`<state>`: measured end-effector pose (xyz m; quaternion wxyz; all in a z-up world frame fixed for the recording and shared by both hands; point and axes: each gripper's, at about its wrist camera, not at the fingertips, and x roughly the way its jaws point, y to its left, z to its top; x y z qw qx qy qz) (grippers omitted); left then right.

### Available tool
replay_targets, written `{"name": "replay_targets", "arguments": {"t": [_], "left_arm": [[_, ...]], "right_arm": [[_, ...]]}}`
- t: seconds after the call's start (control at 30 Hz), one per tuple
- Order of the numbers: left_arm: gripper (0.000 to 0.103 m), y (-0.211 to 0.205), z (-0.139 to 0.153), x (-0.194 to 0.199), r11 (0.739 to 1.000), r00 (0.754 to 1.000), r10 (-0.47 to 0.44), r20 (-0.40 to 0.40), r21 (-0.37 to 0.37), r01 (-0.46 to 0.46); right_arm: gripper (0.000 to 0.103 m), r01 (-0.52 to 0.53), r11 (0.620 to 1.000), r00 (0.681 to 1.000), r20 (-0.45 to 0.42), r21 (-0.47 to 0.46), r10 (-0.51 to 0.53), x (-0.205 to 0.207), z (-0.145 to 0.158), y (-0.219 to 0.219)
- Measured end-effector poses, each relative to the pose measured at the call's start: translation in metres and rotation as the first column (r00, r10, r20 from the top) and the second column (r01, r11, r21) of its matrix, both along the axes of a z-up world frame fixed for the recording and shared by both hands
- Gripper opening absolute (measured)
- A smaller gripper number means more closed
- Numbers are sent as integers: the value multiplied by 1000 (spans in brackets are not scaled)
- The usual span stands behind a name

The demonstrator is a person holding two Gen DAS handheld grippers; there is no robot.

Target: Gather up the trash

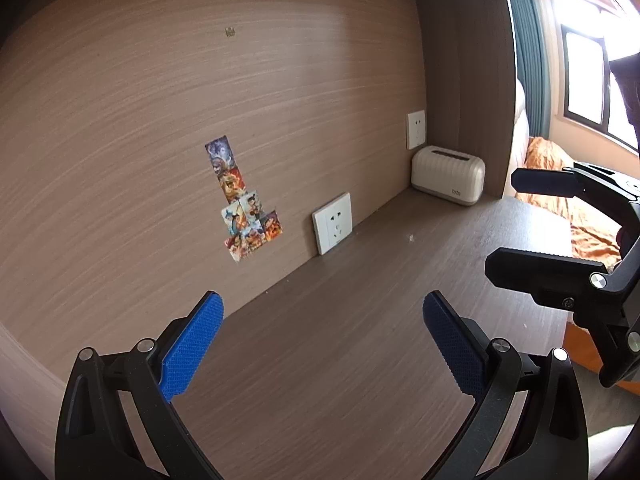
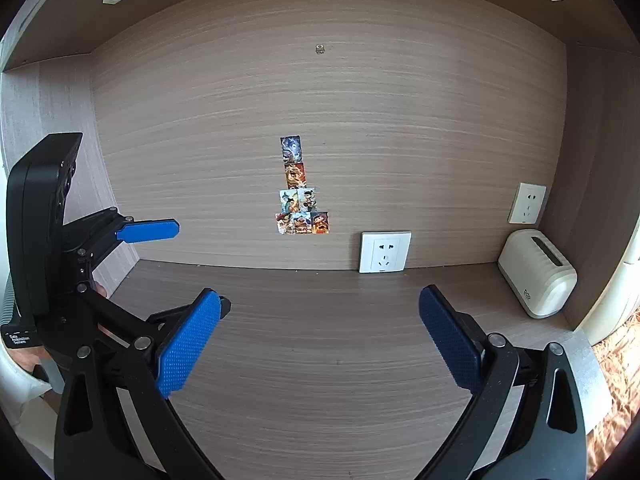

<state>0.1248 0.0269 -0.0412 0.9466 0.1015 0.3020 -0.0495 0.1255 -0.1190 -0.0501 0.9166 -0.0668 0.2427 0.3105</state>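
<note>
right wrist: claws (image 2: 320,336) wide over desk (image 2: 320,380)

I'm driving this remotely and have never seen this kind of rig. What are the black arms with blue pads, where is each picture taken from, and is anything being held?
No robot arm here: a person holds a two-finger gripper in each hand, with a fisheye camera looking along its fingers. One picture looks past the left gripper, the other past the right gripper. Each gripper also shows at the edge of the other's view. Both stand open and hold nothing. Ahead is a wooden desk in an alcove, with a cream ribbed box in its right corner. The back wall carries stickers and two sockets. I see no obvious trash, only small specks.
</note>
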Motion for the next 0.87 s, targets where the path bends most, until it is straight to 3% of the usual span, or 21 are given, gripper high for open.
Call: {"name": "replay_targets", "arguments": {"t": [0.87], "left_arm": [[98, 16, -20, 32, 1000, 1000, -2, -27, -22, 2]], "right_arm": [[99, 27, 997, 996, -80, -66, -33, 31, -21, 24]]}}
